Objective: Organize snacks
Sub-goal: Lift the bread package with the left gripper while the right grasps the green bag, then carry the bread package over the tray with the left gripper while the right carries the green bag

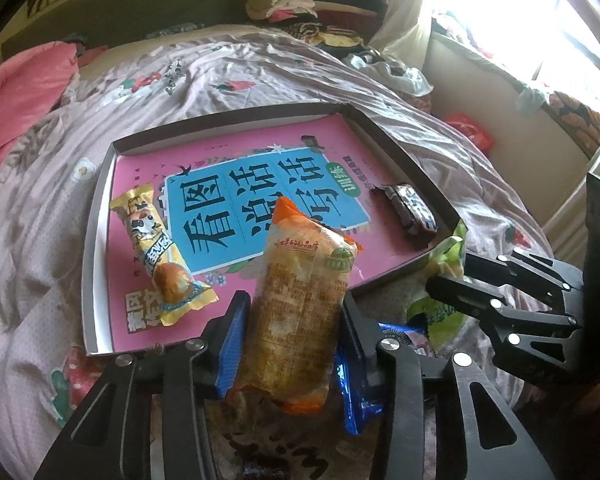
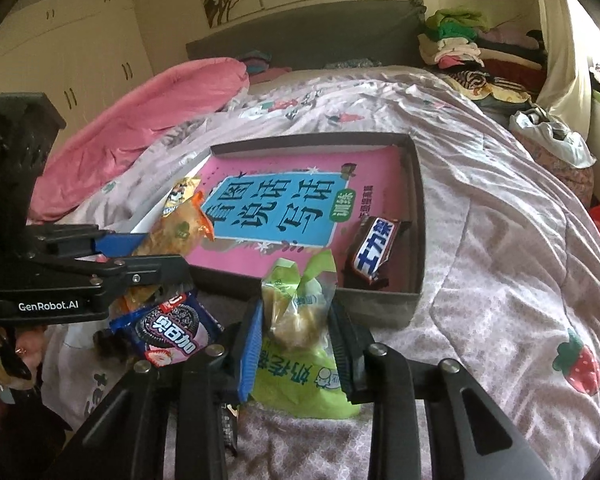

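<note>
Left tool [image 1: 290,344] is clamped on an orange-ended snack packet [image 1: 300,320], held upright just above the near edge of the shallow box [image 1: 96,236]. Right tool [image 2: 294,344] is closed around a green snack bag [image 2: 300,344] just short of the box's near wall. A yellow snack [image 1: 160,256] and a chocolate bar [image 2: 374,250] lie in the box; a blue cookie packet [image 2: 168,326] rests on the bed [image 2: 500,260] between the tools.

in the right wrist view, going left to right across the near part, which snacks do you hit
blue oreo pack → green-wrapped snack held by the right gripper → snickers bar in the box
</note>
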### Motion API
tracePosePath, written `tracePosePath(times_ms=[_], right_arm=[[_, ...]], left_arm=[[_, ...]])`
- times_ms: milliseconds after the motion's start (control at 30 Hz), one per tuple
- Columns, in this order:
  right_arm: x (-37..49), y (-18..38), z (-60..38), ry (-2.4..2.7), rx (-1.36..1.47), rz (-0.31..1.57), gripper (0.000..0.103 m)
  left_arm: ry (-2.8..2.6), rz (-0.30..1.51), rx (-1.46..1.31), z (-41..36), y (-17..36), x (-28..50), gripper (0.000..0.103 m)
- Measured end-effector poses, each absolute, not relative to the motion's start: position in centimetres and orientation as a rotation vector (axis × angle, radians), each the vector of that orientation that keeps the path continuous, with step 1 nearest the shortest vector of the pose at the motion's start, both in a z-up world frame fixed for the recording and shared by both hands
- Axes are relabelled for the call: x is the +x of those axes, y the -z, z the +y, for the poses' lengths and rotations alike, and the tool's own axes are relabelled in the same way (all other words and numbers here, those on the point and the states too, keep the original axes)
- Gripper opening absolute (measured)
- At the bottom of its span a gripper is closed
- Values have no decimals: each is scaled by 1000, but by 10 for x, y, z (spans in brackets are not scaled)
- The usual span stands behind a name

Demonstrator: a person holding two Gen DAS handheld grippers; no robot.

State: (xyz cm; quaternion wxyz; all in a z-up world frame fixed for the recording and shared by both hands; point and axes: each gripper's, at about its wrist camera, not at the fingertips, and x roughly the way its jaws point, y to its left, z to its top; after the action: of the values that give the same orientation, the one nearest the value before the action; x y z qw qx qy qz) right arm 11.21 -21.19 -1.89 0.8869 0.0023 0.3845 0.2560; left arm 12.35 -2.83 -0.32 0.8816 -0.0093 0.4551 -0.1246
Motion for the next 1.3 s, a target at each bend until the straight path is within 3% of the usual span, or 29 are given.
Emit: tracePosePath(times_ms=[1300], right_arm=[[104,-14,-228,-589,139,628,32]], left_arm=[[198,835,-129,3,-42,109,41]])
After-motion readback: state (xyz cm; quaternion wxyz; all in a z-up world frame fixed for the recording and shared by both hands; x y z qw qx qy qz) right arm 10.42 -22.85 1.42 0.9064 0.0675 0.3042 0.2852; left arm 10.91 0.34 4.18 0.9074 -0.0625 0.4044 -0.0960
